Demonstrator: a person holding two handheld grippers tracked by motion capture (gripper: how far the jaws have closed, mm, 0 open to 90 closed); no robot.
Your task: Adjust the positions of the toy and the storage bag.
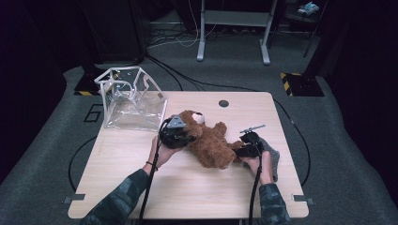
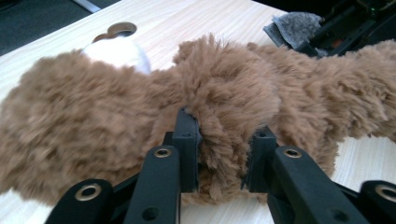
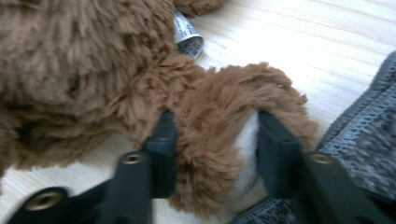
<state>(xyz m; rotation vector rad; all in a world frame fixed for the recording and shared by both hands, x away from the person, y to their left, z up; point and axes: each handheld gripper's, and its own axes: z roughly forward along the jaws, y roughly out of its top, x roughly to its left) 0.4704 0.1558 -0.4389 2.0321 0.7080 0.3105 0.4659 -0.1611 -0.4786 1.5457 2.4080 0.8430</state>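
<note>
A clear bag [image 1: 133, 100] stands open far left, ready for loading. The left gripper [image 2: 223, 148] pinches the teddy bear [image 1: 206, 139] mid-surface by an arm, the right gripper [image 3: 214, 154] clamps its foot, sharing the weight.

The teddy bear [image 1: 211, 140] is shaggy brown with a white muzzle, the sock [image 1: 272, 157] speckled grey, the tabletop [image 1: 197, 187] pale wood-grain, each gripper black.

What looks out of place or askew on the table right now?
The clear bag sits tipped, overhanging the table's far-left edge. The teddy bear lies flat, and a grey sock lies crumpled under the right gripper.
</note>
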